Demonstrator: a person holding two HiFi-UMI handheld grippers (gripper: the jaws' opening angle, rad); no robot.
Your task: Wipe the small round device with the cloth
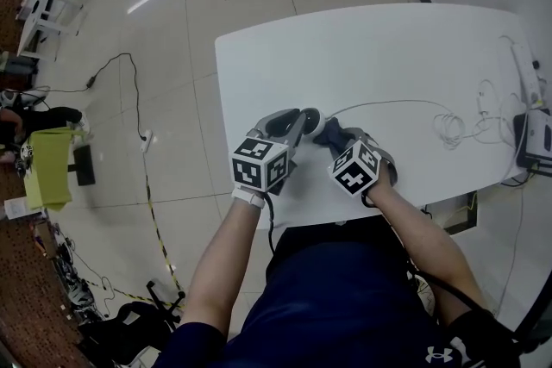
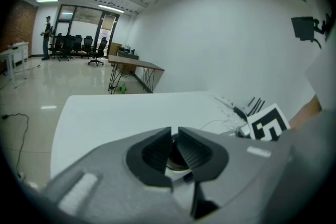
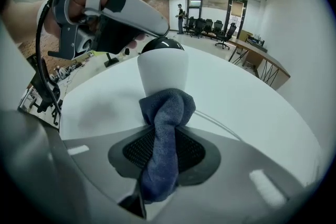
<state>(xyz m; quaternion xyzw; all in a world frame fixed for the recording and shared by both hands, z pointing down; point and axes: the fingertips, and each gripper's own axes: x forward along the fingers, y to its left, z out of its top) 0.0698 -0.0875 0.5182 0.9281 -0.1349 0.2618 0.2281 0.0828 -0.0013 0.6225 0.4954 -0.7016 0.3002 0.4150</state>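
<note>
The small round device (image 3: pixel 163 68), a white cylinder with a dark domed top, stands on the white table (image 1: pixel 379 47). My left gripper (image 1: pixel 302 125) is shut on its dark top (image 2: pixel 176 161), which shows just behind the nearly closed jaws. My right gripper (image 3: pixel 163 152) is shut on a bunched blue-grey cloth (image 3: pixel 164 128). The front end of the cloth presses against the device's white side. In the head view both grippers meet at the table's near middle, with the device (image 1: pixel 312 121) and the cloth (image 1: pixel 336 135) between them.
A thin white cable (image 1: pixel 388 104) runs from the device to a loose coil (image 1: pixel 450 127). More cables and a power strip (image 1: pixel 530 73) lie at the table's right edge. The table's near edge (image 1: pixel 345 218) is close to my hands.
</note>
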